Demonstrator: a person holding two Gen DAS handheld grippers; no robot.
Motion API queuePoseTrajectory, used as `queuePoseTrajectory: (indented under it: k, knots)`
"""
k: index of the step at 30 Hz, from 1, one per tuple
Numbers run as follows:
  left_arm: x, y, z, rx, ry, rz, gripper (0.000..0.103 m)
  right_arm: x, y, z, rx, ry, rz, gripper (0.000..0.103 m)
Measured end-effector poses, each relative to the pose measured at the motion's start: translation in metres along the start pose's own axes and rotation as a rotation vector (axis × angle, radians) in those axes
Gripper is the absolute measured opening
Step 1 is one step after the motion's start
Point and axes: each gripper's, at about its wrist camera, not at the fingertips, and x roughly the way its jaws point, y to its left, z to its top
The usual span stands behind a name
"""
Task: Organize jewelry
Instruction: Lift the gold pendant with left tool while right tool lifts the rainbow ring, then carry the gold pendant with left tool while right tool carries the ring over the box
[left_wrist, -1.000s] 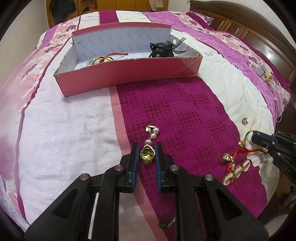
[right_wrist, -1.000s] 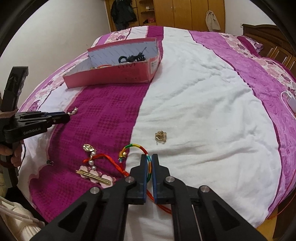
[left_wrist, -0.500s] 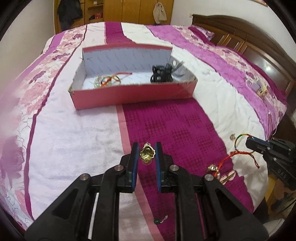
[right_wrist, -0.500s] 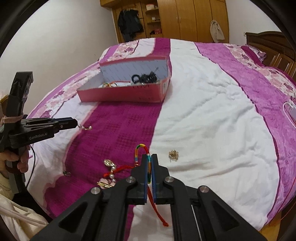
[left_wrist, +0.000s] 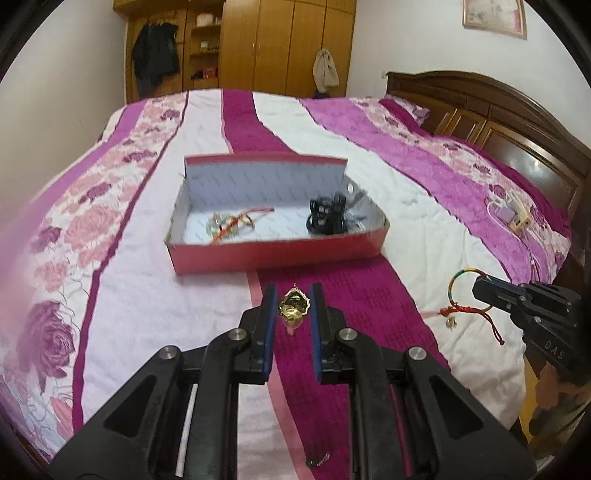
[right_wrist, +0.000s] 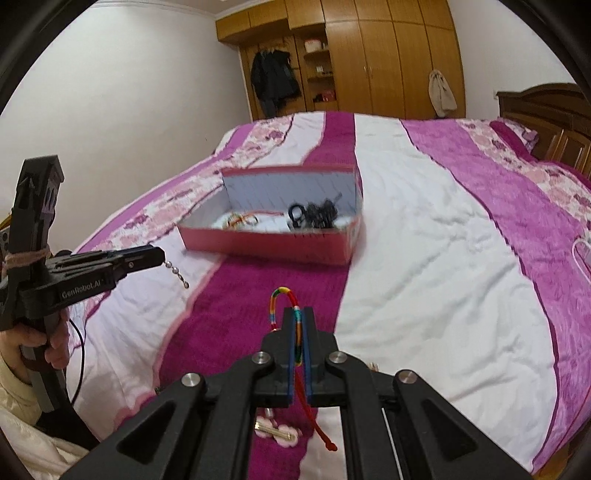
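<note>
My left gripper (left_wrist: 293, 301) is shut on a gold pearl earring (left_wrist: 293, 308) and holds it above the bed; its pearl chain (right_wrist: 177, 273) hangs from the tips in the right wrist view. My right gripper (right_wrist: 300, 319) is shut on a multicoloured braided bracelet (right_wrist: 277, 297) with red cords, lifted off the bed; it also shows in the left wrist view (left_wrist: 466, 291). The pink box (left_wrist: 280, 253) sits ahead on the bed, holding a coloured bracelet (left_wrist: 231, 225) and a black hair piece (left_wrist: 328, 216).
A pink flower hair clip (right_wrist: 275, 432) lies on the magenta stripe below my right gripper. A small green earring (left_wrist: 317, 460) lies near the bed's front edge. A charger with cable (left_wrist: 511, 216) lies at the right. The wooden headboard (left_wrist: 498, 110) stands behind.
Both grippers have risen and tilted up, lifting the earring and the bracelet clear of the bed. The box now looks farther ahead and lower.
</note>
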Motion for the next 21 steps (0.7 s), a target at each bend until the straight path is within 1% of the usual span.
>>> queuePoseTrajectory:
  k: [7,13,17,21]
  knots:
    - [0.000,0.006,0.015,-0.022,-0.066,0.018,0.008,0.006,0.010,0.028,-0.021,-0.077,0.019,0.004]
    - [0.000,0.010,0.031,-0.032,-0.154,0.030,0.008,0.018,0.017,0.050,-0.021,-0.148,0.033,0.004]
    - [0.001,0.012,0.042,-0.035,-0.217,0.042,0.008,0.027,0.019,0.064,0.000,-0.190,0.040,0.004]
    - [0.006,0.014,0.051,-0.047,-0.248,0.052,0.008,0.036,0.019,0.075,0.019,-0.221,0.036,0.004]
